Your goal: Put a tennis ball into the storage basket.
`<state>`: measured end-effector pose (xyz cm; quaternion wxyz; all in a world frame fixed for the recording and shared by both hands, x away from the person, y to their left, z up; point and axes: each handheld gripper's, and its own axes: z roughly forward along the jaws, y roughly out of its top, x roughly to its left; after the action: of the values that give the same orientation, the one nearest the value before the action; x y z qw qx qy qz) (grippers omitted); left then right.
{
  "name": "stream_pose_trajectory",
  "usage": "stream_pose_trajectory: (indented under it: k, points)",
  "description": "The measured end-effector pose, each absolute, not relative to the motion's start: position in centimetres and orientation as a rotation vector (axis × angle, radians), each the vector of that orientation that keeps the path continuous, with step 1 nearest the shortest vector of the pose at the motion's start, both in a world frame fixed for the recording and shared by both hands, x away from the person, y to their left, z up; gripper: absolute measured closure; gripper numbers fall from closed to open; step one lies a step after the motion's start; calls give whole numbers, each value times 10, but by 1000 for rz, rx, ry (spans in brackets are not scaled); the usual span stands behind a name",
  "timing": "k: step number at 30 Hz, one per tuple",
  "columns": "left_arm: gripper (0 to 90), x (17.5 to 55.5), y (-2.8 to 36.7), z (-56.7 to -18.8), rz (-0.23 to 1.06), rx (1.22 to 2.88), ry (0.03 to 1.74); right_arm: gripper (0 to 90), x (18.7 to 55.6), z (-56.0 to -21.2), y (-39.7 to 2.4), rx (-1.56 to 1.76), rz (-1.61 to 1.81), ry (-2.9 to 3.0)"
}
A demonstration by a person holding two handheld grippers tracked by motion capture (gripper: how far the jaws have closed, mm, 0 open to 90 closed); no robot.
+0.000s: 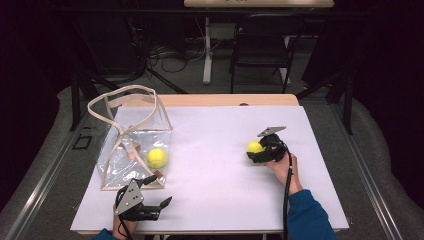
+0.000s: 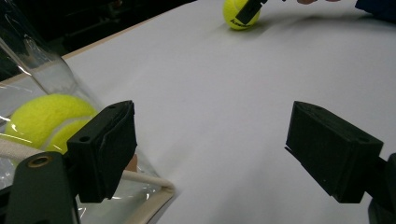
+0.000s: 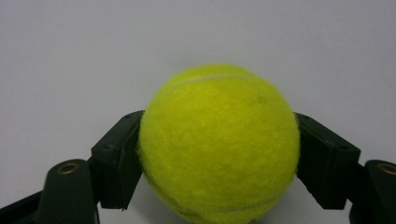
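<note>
Tennis ball (image 3: 218,144) — the one on the right side of the white table (image 1: 210,165) — sits between the jaws of your right gripper (image 1: 261,152), a black pad pressed against each side of it. In the right gripper view the ball's underside is cut off at the bottom edge, so you cannot tell whether it rests on the table or is lifted just clear. In the high view your right hand (image 1: 283,167) comes in from the near right, with the gripper's cable running back along your blue sleeve (image 1: 307,217).

Your left gripper (image 1: 159,206) lies at the near left edge of the table, its jaws spread wide with nothing between them. Just beyond it stands a clear plastic bag (image 1: 131,150) with beige trim and looped handles. A second tennis ball (image 1: 156,158) lies inside the bag, toward its right side — in the left gripper view it shows through the plastic beside the left jaw.
</note>
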<state>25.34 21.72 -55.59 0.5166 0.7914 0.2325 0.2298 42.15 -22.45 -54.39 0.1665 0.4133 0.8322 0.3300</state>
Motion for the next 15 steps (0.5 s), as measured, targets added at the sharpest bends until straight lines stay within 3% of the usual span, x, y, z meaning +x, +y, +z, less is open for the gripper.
stream_pose_trajectory:
  k: [15]
  points:
    - [160,253,218,-556,555,1894,558,258,421,-543,-223,1156,923,2376]
